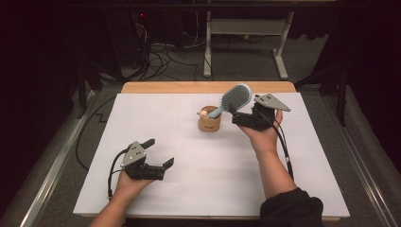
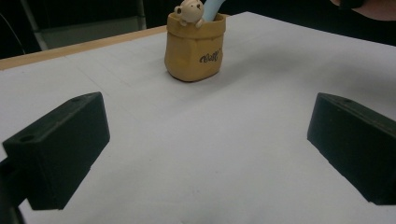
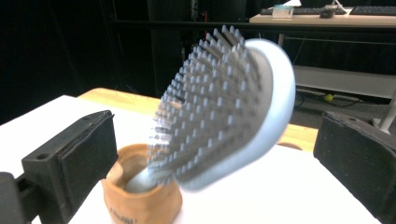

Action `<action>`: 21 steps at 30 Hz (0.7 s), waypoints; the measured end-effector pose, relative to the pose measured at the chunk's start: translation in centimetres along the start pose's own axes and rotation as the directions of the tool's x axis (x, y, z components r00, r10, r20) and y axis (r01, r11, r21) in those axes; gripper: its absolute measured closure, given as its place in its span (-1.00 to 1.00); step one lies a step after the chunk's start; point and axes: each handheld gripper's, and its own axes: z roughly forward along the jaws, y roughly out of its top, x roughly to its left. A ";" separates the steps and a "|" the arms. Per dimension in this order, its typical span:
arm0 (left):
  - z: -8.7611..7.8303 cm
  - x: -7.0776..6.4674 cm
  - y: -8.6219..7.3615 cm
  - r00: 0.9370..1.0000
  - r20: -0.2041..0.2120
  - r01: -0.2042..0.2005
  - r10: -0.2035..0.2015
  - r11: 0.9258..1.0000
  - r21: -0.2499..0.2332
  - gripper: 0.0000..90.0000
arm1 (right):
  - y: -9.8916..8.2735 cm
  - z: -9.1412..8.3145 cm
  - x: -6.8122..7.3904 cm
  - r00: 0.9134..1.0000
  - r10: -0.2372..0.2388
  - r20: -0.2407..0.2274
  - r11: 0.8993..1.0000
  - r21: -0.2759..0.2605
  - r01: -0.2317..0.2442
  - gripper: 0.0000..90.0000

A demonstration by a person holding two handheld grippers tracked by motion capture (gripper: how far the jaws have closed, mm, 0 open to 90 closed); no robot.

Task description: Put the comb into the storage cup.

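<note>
A blurred blue hairbrush (image 3: 224, 109), handle end hidden inside a tan pot (image 1: 209, 124), leans between the right gripper's (image 1: 235, 115) wide-open, empty jaws; the left gripper (image 1: 161, 152) gapes empty over bare table (image 1: 213, 175).

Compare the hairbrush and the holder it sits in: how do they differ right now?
The hairbrush is light blue with a bristled paddle head; the holder is a tan, bag-shaped cup with a small bear on its rim. The hairbrush leans tilted, handle down inside; the holder stands upright on the white table. The hairbrush rises well above the squat holder. Neither is gripped.
</note>
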 end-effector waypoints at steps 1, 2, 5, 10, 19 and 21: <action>0.0 0.0 0.0 1.000 0.001 0.001 -0.001 1.000 0.000 -1.00 | -0.3 -0.2 0.0 1.000 -0.002 -0.002 1.000 0.003 0.002 -1.00; 0.0 0.0 0.0 1.000 0.001 0.001 -0.001 1.000 0.000 -1.00 | -0.6 -0.3 0.0 1.000 -0.005 -0.004 1.000 0.009 0.005 -1.00; 0.0 0.0 0.0 1.000 0.002 0.000 0.000 1.000 0.005 -1.00 | -1.7 -0.7 0.1 1.000 -0.012 -0.013 1.000 0.029 0.012 -1.00; 0.1 0.1 -0.1 1.000 0.000 0.001 -0.001 1.000 0.011 -1.00 | -4.2 -1.4 0.1 1.000 -0.023 -0.019 0.997 0.073 0.025 -1.00; -0.1 0.1 0.0 1.000 -0.001 0.009 -0.009 1.000 0.006 -1.00 | -8.0 -3.8 -0.3 0.999 -0.033 -0.027 0.992 0.124 0.036 -0.99; -0.3 0.1 0.0 1.000 -0.001 0.004 -0.004 1.000 0.007 -1.00 | -8.5 -4.6 -0.5 0.999 -0.030 -0.027 0.992 0.122 0.033 -1.00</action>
